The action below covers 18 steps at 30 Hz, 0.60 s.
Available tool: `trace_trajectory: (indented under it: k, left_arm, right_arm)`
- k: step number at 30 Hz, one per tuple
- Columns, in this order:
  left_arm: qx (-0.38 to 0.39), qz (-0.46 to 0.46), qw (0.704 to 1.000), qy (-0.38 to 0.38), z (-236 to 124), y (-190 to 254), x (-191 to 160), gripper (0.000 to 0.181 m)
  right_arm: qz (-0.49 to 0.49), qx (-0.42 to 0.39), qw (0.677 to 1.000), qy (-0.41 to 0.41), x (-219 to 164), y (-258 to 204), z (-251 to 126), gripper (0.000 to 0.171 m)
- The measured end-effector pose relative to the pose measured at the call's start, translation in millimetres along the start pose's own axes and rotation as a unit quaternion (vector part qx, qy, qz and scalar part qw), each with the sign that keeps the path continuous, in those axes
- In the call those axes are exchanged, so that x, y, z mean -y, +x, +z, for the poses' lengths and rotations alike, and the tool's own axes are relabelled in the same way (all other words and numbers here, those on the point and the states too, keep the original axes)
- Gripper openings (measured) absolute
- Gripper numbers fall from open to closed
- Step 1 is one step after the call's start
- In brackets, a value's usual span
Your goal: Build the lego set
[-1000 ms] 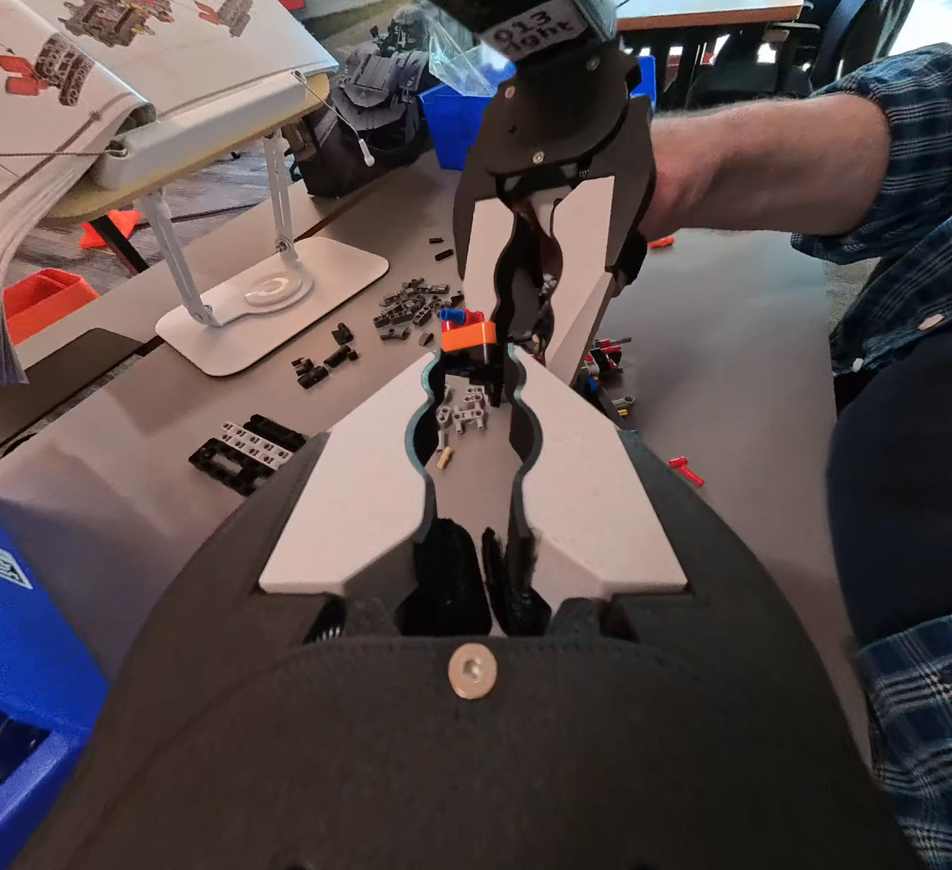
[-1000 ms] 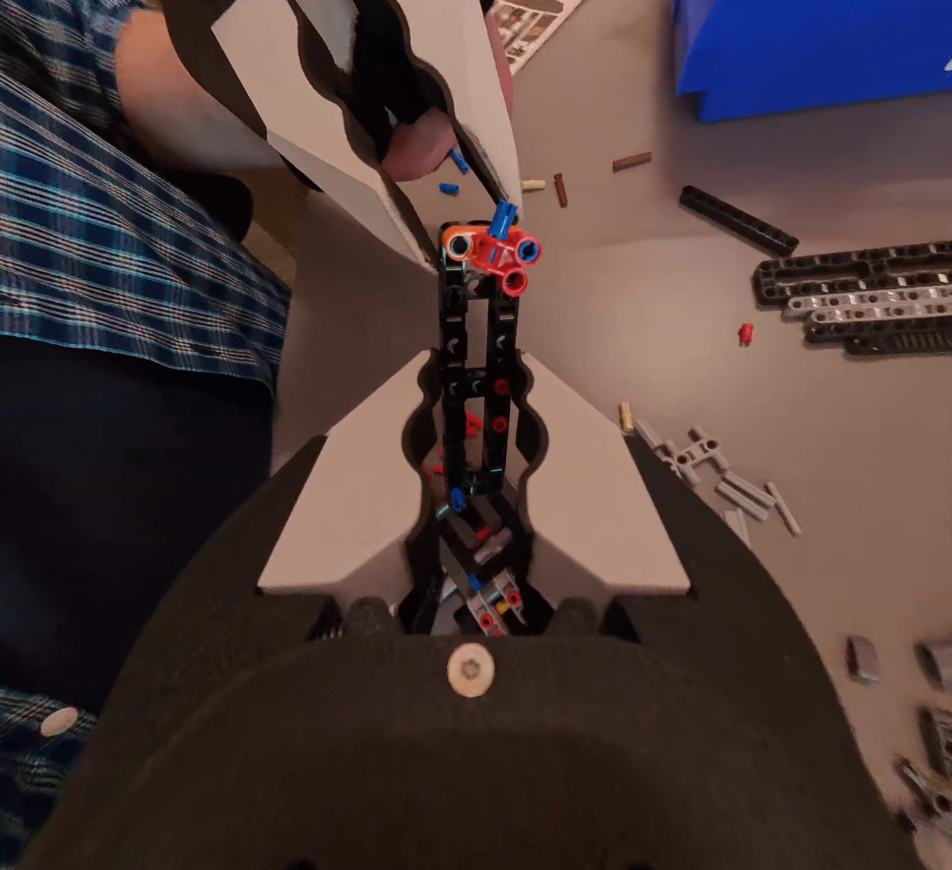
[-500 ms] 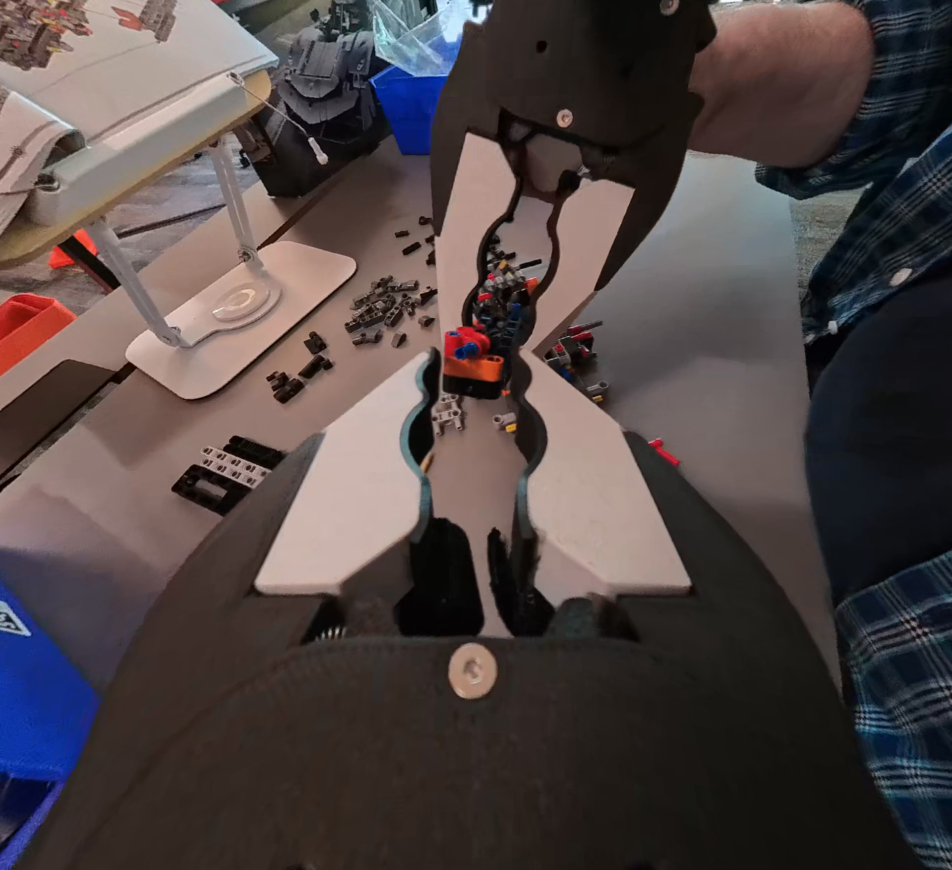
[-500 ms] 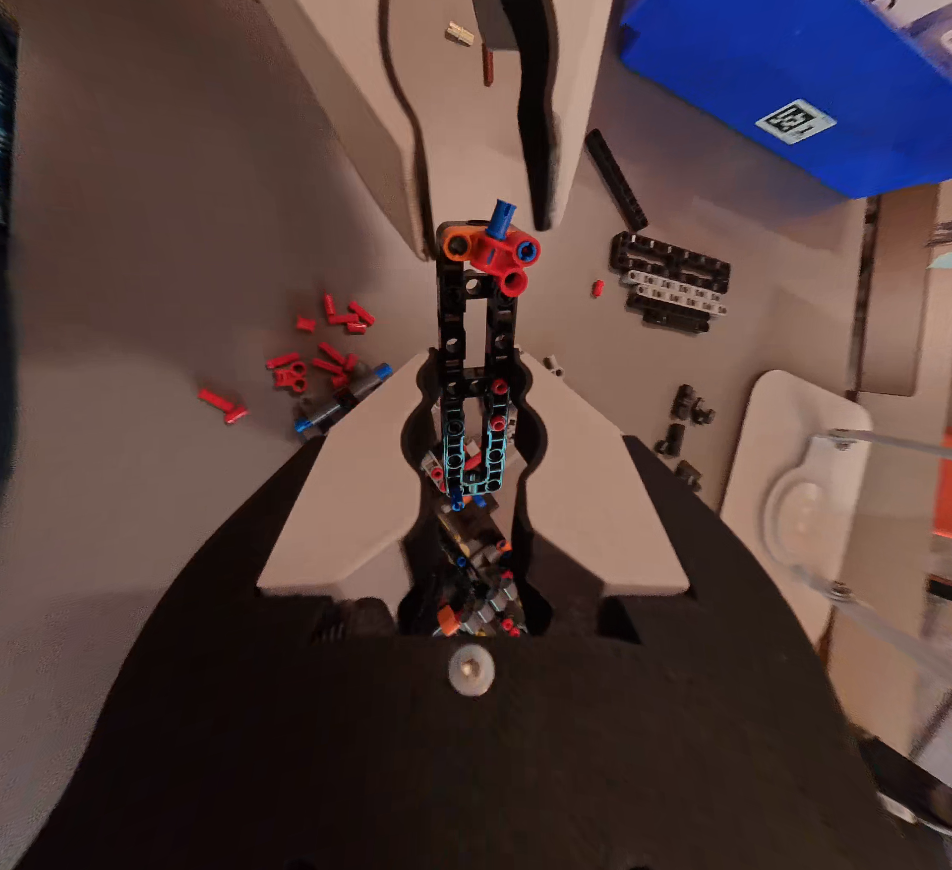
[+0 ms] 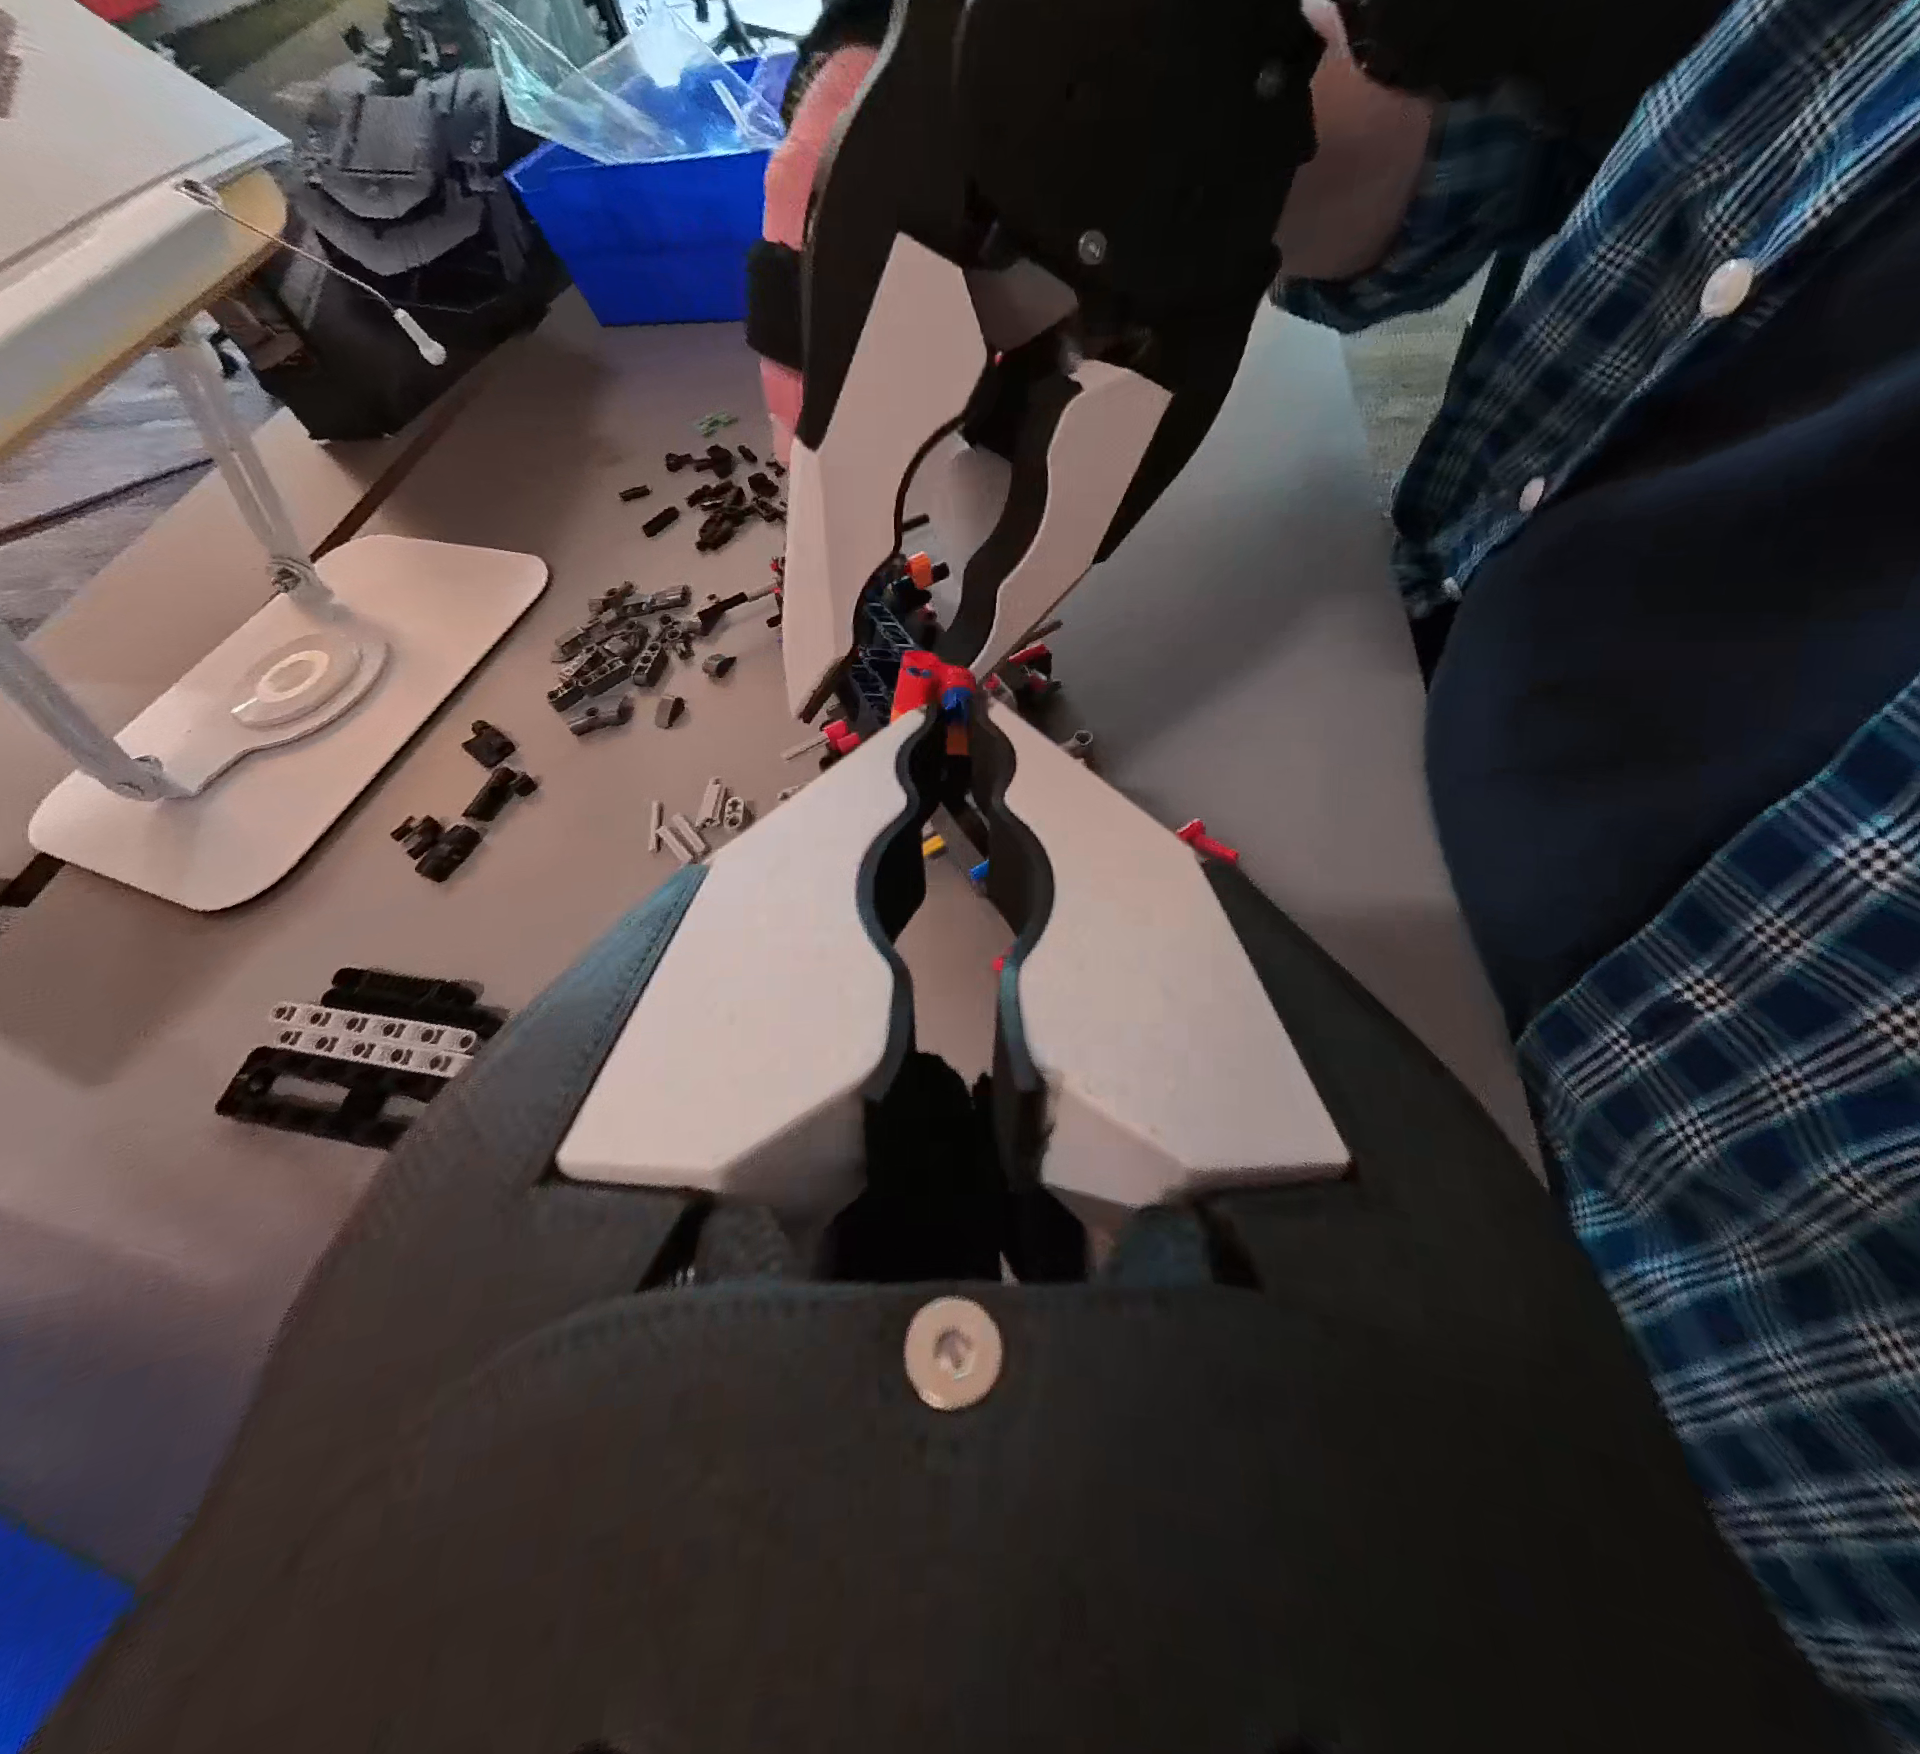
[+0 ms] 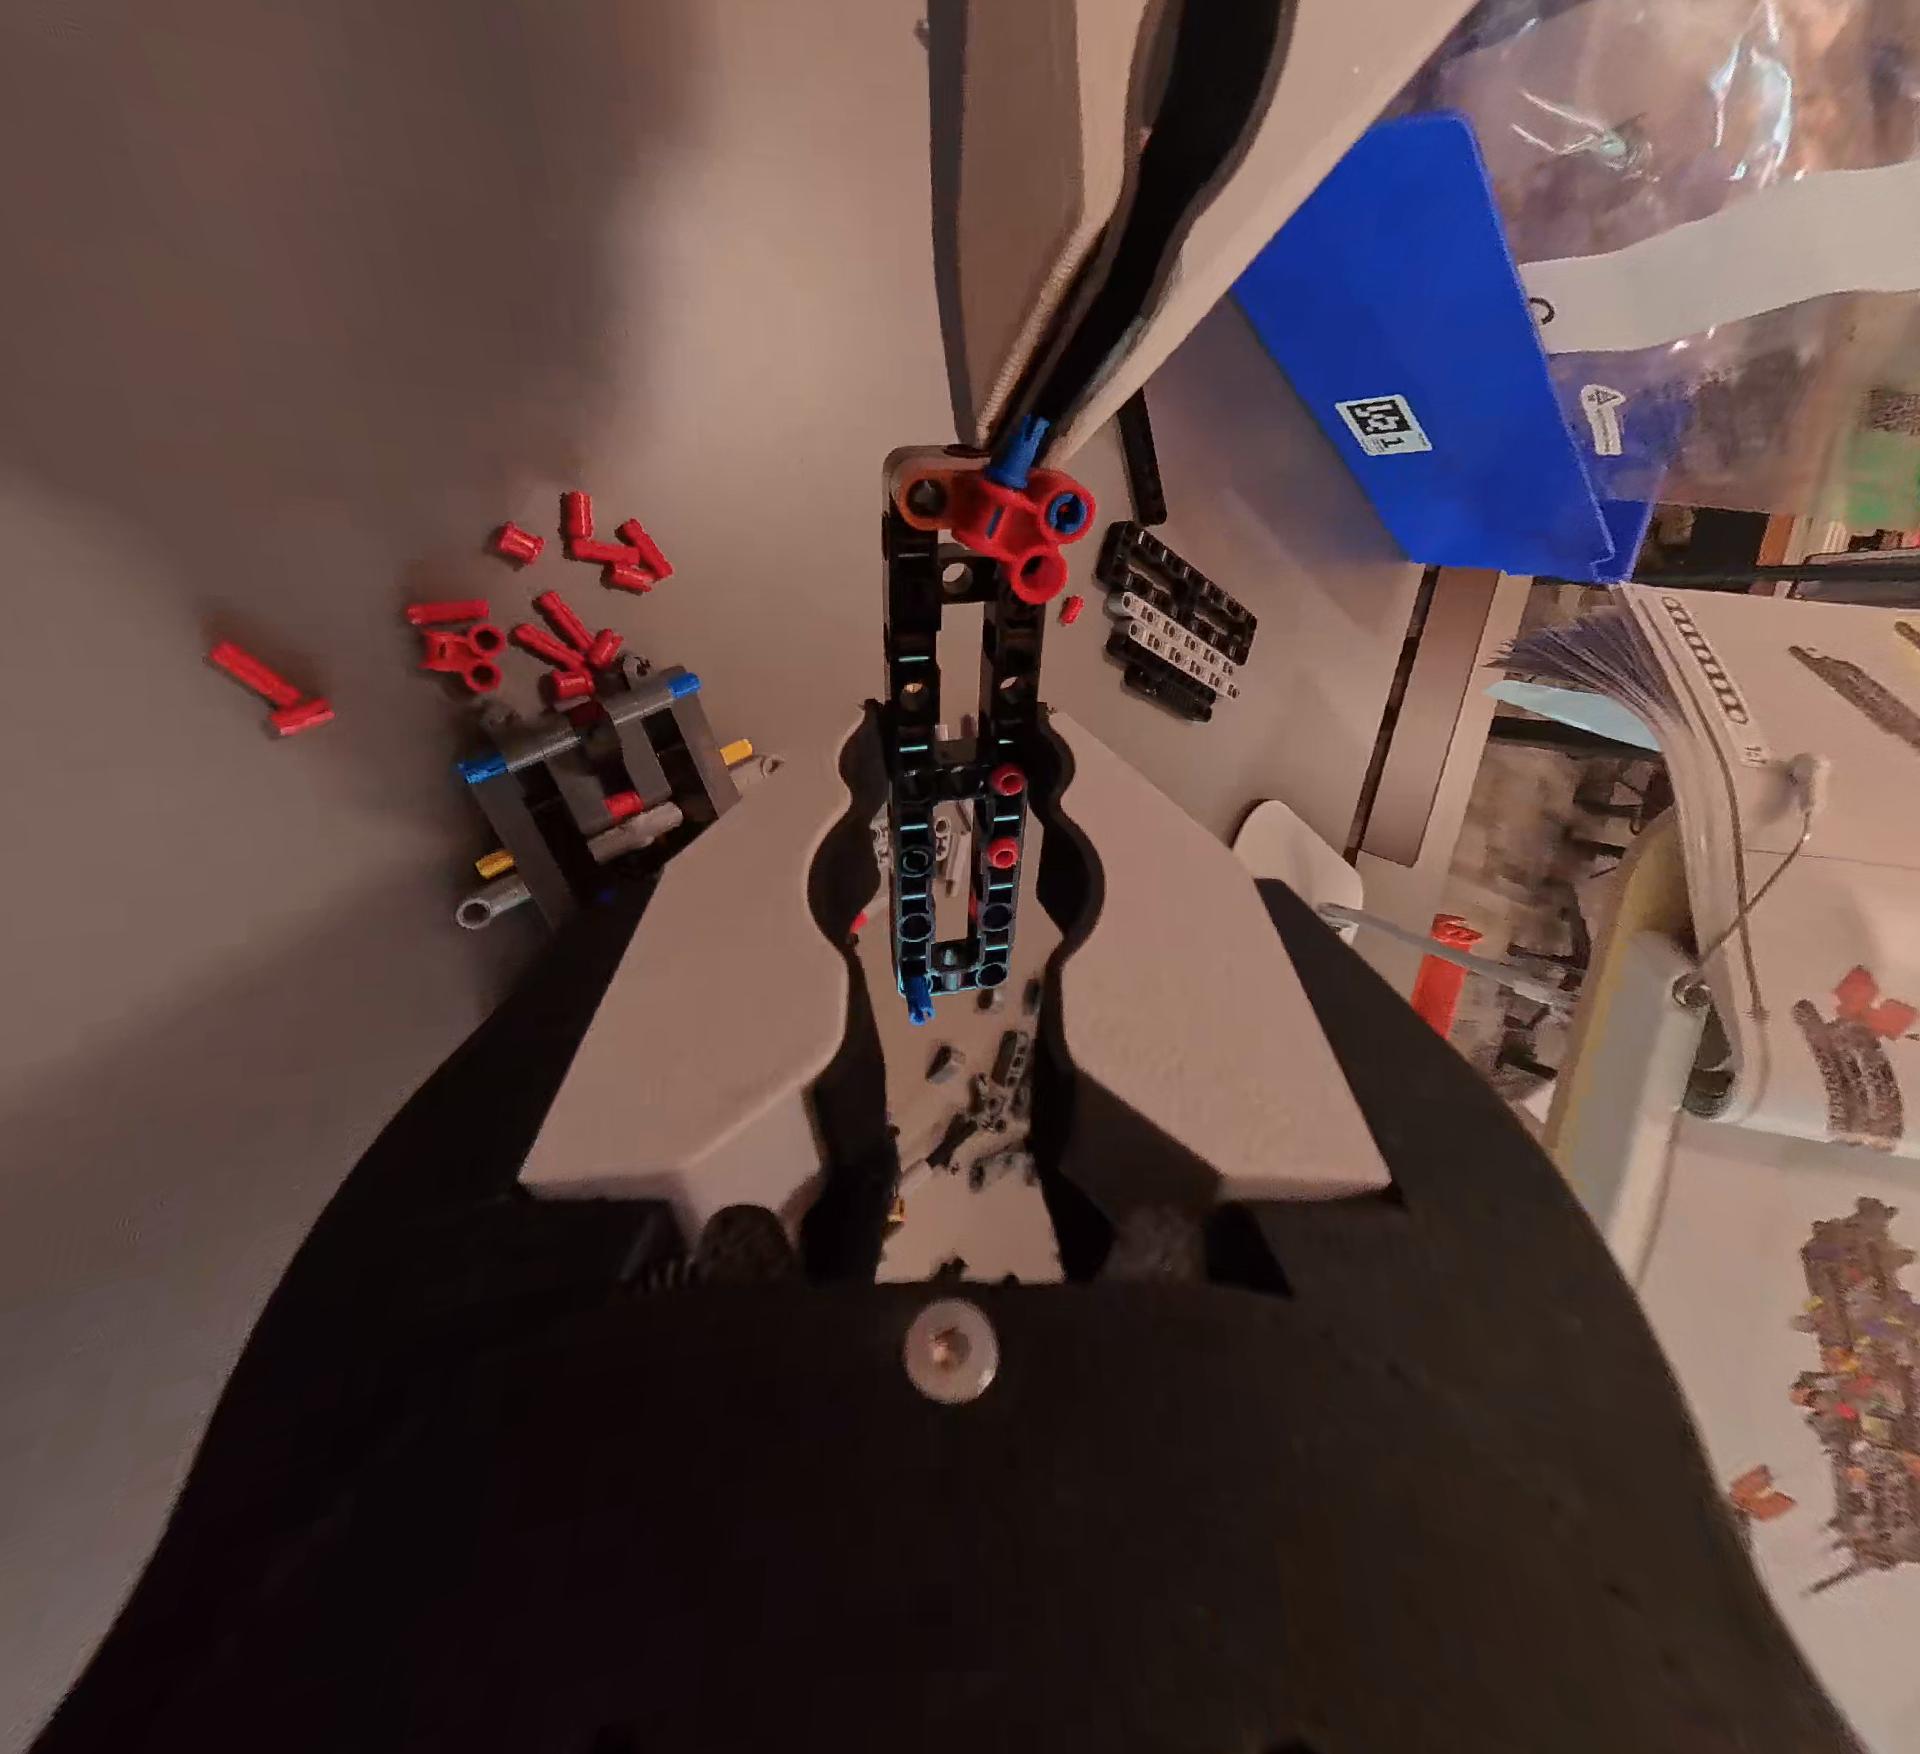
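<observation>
My right gripper point(image 6: 956, 728) is shut on a long black frame point(image 6: 914, 624) and holds it above the table. The frame's far end carries an orange piece point(image 6: 920, 494) and a red connector point(image 6: 1013, 520). A blue pin point(image 6: 1023, 447) sticks out of the connector. My left gripper point(image 5: 951, 717) meets that end tip to tip and is shut on the blue pin. The left gripper comes down from the top in the right wrist view point(image 6: 1023, 431). In the left wrist view the right gripper point(image 5: 904, 655) hangs just beyond my fingertips, with the red connector point(image 5: 920, 681) between the two grippers.
On the table lie a heap of red pins point(image 6: 561, 603), a grey and black sub-assembly point(image 6: 603, 790), stacked black and white beams point(image 5: 364, 1050) and loose dark pieces point(image 5: 623, 644). A blue bin point(image 6: 1434, 374) and a white book stand point(image 5: 281, 696) stand to one side. A person's checked shirt point(image 5: 1714, 769) fills the right.
My left jaws have closed from open around the orange end onto the blue pin. Both grippers have turned, with the right one tilting the frame over the table.
</observation>
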<state>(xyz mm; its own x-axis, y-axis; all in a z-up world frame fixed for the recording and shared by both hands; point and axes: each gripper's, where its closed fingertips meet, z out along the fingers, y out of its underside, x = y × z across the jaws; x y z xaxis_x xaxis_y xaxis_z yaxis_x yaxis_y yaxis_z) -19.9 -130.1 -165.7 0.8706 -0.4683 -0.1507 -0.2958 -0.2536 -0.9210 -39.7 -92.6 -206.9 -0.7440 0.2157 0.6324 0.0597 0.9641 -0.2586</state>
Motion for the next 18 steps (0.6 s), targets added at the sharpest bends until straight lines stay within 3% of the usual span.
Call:
trace_trajectory:
  k: [1,11,18]
  left_arm:
    - [-0.005,0.005,1.000,-0.006,0.6,0.4,-1.0,0.002]
    - [-0.108,-0.011,0.994,-0.004,-1.9,11.3,0.3,0.001]
    - [-0.250,-0.044,0.967,-0.020,-5.0,30.1,-2.1,0.002]
  right_arm:
    - [-0.009,-0.001,1.000,-0.003,-1.0,0.0,0.5,0.024]
    - [-0.058,0.002,0.998,0.017,3.0,-5.7,-4.1,0.024]
    - [-0.109,0.024,0.993,0.031,10.1,-18.9,-7.5,0.024]
